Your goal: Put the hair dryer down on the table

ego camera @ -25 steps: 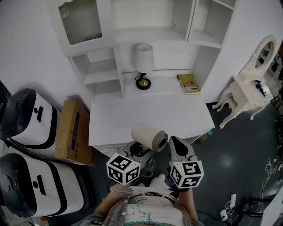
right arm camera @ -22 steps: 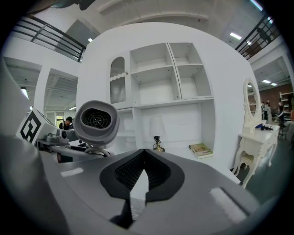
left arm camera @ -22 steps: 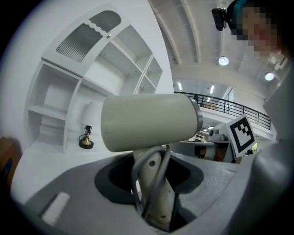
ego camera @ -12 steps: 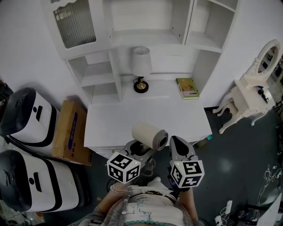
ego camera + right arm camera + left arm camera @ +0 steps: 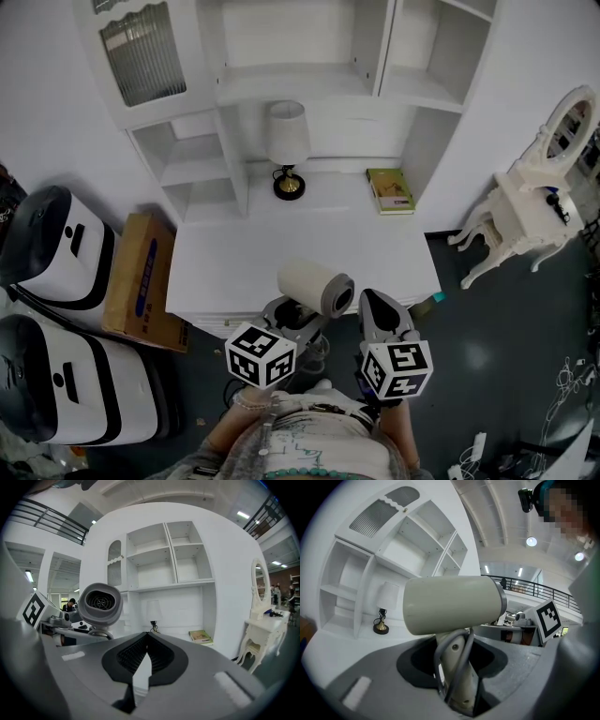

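Your left claw [image 5: 454, 672] pinches the hair dryer [image 5: 452, 604] by its handle, with the cord [image 5: 464, 652] running alongside. The barrel lies crosswise above the jaws, at the bench's near edge. Your right claw [image 5: 143, 660], pressed together and empty, hangs just beside. The bench [image 5: 281, 244] lies ahead, and the lamp [image 5: 286, 141] and book [image 5: 390, 190] stand along its far edge, well apart.

Lamp [image 5: 286, 150] left of book [image 5: 390, 190] on table [image 5: 281, 253]; hair dryer [image 5: 315, 287] before them.

hair dryer [image 5: 315, 286] cream | table [image 5: 272, 246] white | book [image 5: 390, 190] green | cardboard box [image 5: 124, 286] brown, blue stripe
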A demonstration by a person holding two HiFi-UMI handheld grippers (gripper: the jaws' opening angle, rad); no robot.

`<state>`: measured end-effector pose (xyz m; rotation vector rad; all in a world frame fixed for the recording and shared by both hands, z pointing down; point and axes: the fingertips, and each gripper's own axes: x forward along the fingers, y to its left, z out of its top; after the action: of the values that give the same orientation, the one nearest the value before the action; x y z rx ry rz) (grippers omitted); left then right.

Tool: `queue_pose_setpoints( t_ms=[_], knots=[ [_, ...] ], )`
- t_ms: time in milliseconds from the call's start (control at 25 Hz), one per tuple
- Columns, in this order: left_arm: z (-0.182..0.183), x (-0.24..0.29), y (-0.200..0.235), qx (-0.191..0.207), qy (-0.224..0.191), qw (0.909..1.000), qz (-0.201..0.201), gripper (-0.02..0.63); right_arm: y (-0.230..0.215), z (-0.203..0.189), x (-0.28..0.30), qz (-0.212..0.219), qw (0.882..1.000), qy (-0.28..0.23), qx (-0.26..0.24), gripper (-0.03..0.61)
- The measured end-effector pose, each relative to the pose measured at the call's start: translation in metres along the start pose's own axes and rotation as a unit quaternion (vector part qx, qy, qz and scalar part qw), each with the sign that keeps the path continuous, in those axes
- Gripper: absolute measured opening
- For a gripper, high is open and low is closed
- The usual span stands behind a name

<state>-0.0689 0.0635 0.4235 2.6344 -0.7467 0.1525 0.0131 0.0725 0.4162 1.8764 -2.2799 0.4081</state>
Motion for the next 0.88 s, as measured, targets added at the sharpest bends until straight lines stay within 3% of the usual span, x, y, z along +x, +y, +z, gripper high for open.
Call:
queue_pose_setpoints(
  t_ms=[360,880],
  knots=[
    [-0.009,0.018,-0.013,-0.016,-0.009,0.9997,0.013,0.186,-0.029,-0.006,-0.010,0.006,1.000,0.002,0.000,0.028],
    [-0.010,0.023,-0.007,-0.016,0.000,0.9997,0.017,0.186,-0.032,-0.011,-0.006,0.007,1.000,0.005,0.011,0.028]
  ],
)
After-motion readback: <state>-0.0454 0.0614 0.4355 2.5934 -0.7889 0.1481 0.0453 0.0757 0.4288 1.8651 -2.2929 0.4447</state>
